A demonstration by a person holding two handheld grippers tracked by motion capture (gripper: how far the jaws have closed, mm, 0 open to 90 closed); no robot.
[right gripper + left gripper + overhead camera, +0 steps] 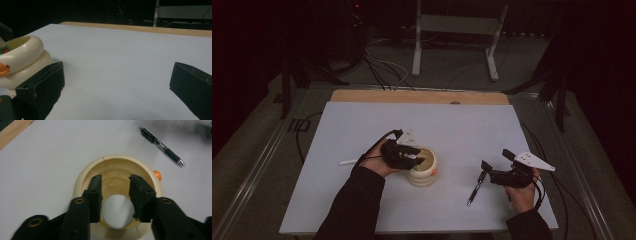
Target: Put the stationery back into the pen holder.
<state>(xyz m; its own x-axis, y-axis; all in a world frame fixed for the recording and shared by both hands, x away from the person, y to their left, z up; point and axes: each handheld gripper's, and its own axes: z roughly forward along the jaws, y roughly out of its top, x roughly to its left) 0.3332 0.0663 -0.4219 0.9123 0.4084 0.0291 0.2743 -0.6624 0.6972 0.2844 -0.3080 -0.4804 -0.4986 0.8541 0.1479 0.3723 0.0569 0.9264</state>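
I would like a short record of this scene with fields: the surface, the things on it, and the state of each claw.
surface: white board on a wooden table
holder: cream ribbed cup, upright, near the middle
white object: round end seen between the left claw's fingers, over the cup mouth
black pen: lying flat, right of the cup
white stick: lying left of the left hand
left claw: over the cup, grip uncertain
right claw: wide open, empty

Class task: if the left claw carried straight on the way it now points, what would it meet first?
Probably the cream holder: the left claw points down into its open mouth, so likely its inside bottom. The white round shape between the jaws is unclear.
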